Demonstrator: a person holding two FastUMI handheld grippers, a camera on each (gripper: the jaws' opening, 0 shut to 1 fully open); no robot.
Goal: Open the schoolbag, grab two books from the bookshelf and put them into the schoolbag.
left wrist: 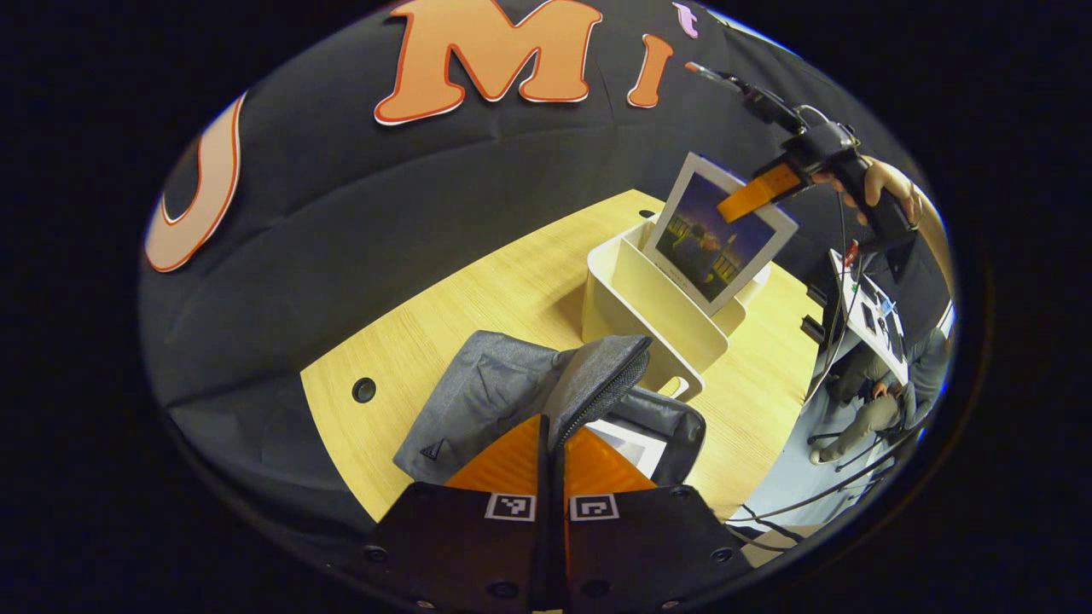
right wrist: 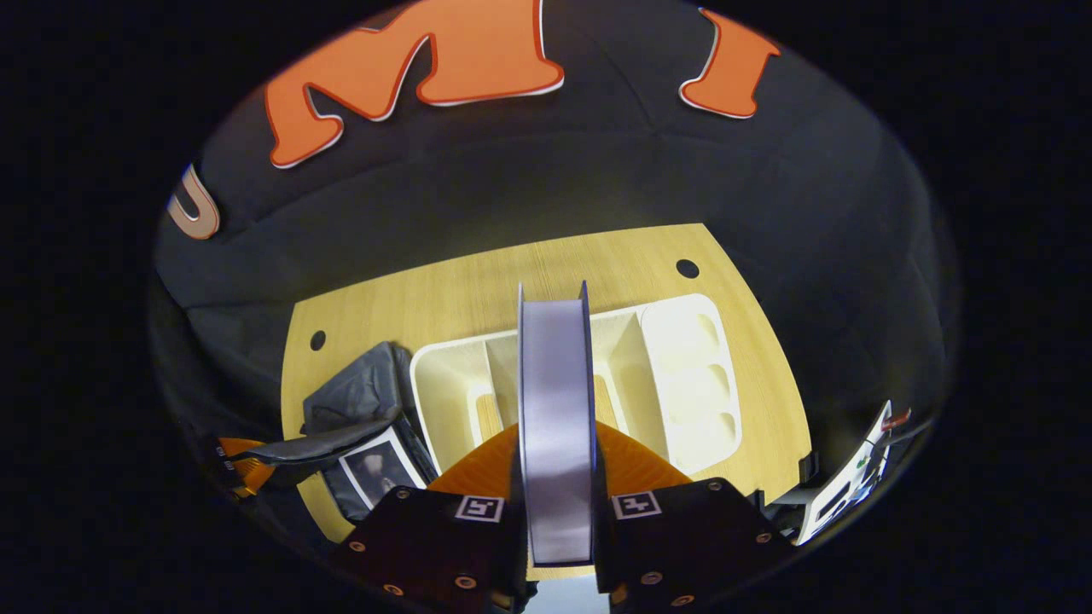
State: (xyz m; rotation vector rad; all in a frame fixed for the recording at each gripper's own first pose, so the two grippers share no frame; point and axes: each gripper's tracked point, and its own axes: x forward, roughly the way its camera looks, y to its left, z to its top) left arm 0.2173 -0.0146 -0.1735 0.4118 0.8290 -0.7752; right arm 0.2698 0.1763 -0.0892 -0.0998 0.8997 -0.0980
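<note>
My right gripper (right wrist: pixel 556 477) pinches a book (left wrist: pixel 718 234) above the bookshelf (left wrist: pixel 648 315), cover upright, tilted, edge toward me. My left gripper (left wrist: pixel 550 452) clamps the schoolbag (left wrist: pixel 512 392) flap on the table (left wrist: pixel 478 290); another book (right wrist: pixel 375 469) lies inside.

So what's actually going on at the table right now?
A person is working with two handheld grippers. The left gripper is pinched on the flap of the grey schoolbag, holding it open; one book already lies inside. The right gripper is clamped on a second book, lifted partly above the white bookshelf on the wooden table. That book has not yet gone into the bag.
</note>
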